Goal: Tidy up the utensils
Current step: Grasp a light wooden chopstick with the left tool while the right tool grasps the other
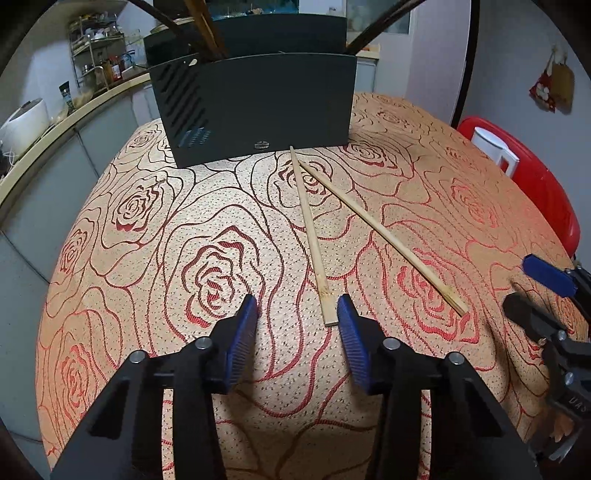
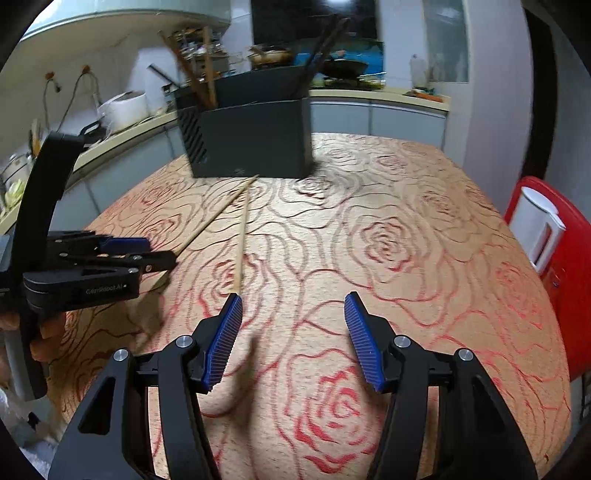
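Note:
Two pale bamboo chopsticks lie on the rose-patterned tablecloth (image 1: 207,229), their far tips meeting in front of a black utensil holder (image 1: 258,107) that has brown chopsticks (image 1: 210,33) and dark utensils standing in it. The left chopstick (image 1: 310,229) ends just inside the right finger of my left gripper (image 1: 298,310), which is open over the cloth and does not press on it. The right chopstick (image 1: 384,236) runs toward my right gripper (image 1: 532,291). In the right wrist view my right gripper (image 2: 293,299) is open and empty, one chopstick (image 2: 242,236) ending by its left fingertip (image 2: 231,314). The holder (image 2: 255,140) stands behind.
A red chair (image 2: 565,280) carrying a white jug (image 2: 539,229) stands off the table's right edge. A kitchen counter (image 2: 122,136) with a white rice cooker (image 2: 123,109) and a rack of jars (image 1: 99,55) runs along the left and back.

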`<act>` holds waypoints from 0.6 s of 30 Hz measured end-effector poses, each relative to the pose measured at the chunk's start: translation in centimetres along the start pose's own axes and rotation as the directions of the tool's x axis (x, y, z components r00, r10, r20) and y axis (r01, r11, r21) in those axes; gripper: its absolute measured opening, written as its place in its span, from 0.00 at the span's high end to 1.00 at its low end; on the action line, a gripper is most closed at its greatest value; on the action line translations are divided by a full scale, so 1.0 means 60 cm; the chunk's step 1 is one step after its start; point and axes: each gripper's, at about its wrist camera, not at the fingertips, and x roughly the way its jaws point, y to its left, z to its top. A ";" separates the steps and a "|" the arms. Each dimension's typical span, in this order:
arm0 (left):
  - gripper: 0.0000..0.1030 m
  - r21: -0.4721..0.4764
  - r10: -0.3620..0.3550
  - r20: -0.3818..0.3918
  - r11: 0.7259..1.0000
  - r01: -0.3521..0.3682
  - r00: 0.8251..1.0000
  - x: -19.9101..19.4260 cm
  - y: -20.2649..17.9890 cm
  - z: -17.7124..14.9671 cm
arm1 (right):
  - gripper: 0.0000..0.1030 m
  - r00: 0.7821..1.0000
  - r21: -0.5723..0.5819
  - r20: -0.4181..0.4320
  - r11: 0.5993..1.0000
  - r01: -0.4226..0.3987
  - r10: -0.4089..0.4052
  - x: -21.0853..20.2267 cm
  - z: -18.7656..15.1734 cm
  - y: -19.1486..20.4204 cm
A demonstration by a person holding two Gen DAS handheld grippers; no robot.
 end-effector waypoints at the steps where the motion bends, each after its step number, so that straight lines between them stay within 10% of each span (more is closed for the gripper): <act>1: 0.58 0.001 -0.003 0.005 1.000 0.003 1.000 -0.001 0.000 -0.001 | 0.49 1.000 -0.019 -0.006 1.000 -0.008 0.008 0.004 0.002 0.007; 18: 0.92 -0.017 -0.083 0.042 0.996 0.083 0.996 0.006 -0.002 0.003 | 0.86 0.993 -0.115 -0.098 0.990 -0.081 0.070 0.057 0.019 0.058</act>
